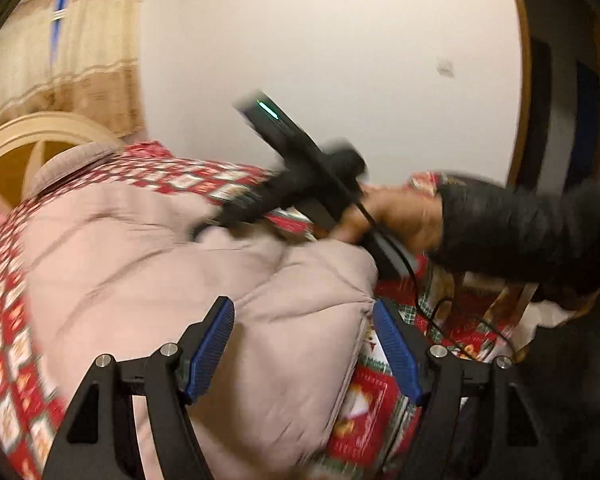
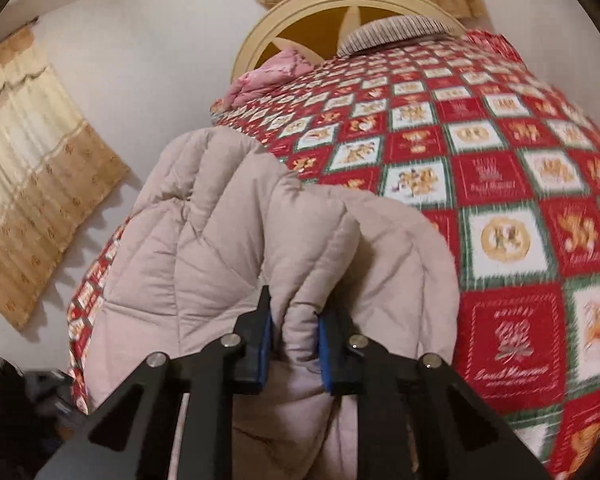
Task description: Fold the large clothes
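Right gripper [image 2: 294, 332] clenched a fold of the beige puffer coat [image 2: 220, 240]. Left gripper [image 1: 304, 336] stood released, wide around its edge, over the red quilt [image 2: 500, 184].

lettering on the bedspread [image 2: 512, 344] squares is too blurred to read

Warm, even indoor light. Heavy motion blur on right gripper [image 1: 236, 216]; bedspread [image 2: 500, 184] smeared; fisheye bends edges, corners black.
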The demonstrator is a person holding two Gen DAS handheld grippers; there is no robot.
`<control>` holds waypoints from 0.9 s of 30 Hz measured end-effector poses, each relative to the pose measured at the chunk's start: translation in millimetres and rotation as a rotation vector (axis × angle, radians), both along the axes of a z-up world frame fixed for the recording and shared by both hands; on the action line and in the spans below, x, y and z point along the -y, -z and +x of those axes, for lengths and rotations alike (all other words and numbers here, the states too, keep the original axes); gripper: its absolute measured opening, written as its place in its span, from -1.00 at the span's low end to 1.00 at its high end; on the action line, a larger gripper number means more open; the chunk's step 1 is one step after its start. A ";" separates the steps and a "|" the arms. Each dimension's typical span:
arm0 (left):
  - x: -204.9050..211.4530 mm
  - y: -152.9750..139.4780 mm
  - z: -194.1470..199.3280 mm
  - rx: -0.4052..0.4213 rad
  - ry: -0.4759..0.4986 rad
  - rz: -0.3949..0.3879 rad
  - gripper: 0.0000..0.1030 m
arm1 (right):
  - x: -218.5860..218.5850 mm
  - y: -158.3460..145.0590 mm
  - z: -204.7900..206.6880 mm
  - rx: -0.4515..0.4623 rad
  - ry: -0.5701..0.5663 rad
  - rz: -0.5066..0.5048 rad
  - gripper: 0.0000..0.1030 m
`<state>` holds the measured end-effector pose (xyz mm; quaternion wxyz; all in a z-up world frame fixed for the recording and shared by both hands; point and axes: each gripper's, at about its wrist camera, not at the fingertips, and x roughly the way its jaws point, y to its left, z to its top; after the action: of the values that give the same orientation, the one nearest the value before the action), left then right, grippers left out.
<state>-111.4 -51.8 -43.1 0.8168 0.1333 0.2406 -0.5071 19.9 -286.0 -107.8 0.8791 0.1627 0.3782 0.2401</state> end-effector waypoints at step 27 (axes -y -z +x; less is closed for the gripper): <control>-13.5 31.4 147.4 -0.112 -0.639 -0.133 0.50 | 65.3 -25.5 -42.8 0.119 0.206 0.166 0.81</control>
<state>36.0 -38.3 -74.5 0.9269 -0.0306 0.2812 -0.2465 -22.9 -351.3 -82.3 0.9034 0.2585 0.2857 0.1883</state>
